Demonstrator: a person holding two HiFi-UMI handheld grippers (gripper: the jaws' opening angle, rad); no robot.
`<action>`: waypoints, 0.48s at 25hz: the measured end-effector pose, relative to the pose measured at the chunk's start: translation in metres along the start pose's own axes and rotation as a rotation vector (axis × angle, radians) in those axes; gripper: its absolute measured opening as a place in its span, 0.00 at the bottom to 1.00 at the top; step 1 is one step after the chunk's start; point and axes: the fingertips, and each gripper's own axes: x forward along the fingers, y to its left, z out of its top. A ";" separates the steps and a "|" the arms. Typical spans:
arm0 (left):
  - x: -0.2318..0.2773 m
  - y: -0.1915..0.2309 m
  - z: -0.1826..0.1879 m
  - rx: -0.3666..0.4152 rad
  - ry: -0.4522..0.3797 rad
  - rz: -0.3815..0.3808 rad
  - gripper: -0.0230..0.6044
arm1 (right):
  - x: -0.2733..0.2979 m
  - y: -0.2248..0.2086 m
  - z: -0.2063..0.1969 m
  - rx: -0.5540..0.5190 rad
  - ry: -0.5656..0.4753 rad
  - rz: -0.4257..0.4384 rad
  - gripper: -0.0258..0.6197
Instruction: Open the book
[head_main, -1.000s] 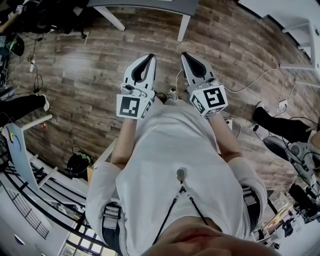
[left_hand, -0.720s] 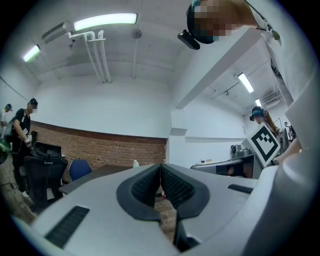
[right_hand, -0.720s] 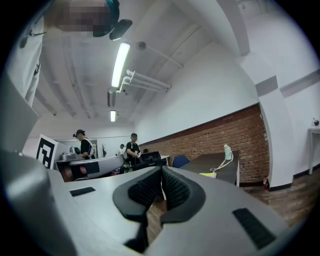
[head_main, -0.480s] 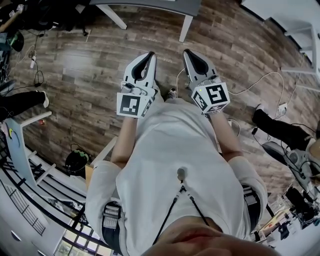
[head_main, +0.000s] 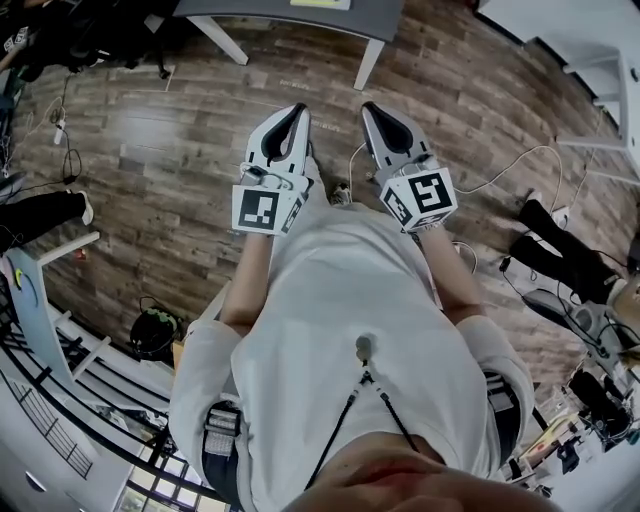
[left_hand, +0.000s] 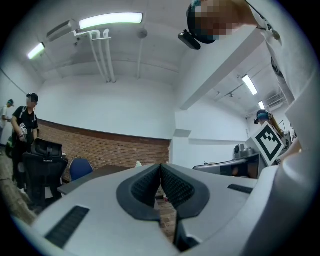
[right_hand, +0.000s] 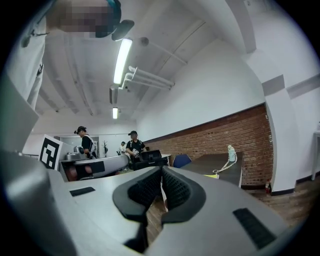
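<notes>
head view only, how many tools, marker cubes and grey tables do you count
tools: 2 (left tool, right tool)
marker cubes: 2
grey table: 1
total: 5

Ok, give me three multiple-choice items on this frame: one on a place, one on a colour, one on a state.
1. The table lies: A) ahead of the left gripper and right gripper; B) under them; C) to their left.
2. The floor is: A) white tile; B) brown wood planks; C) green carpet.
3. The jaws are: A) wide open; B) shut on a cup; C) shut, empty.
Key: 1 A, it sits past their tips; 2 B, planks show in the head view; 3 C, both gripper views show them closed with nothing between.
</notes>
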 end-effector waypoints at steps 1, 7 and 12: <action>0.005 0.004 0.000 -0.003 -0.003 -0.006 0.07 | 0.005 -0.003 0.000 -0.004 0.004 -0.005 0.10; 0.043 0.040 -0.007 -0.010 0.014 -0.043 0.07 | 0.052 -0.024 0.000 0.011 0.018 -0.037 0.10; 0.083 0.079 -0.012 -0.010 0.027 -0.062 0.07 | 0.101 -0.046 -0.002 0.023 0.033 -0.056 0.10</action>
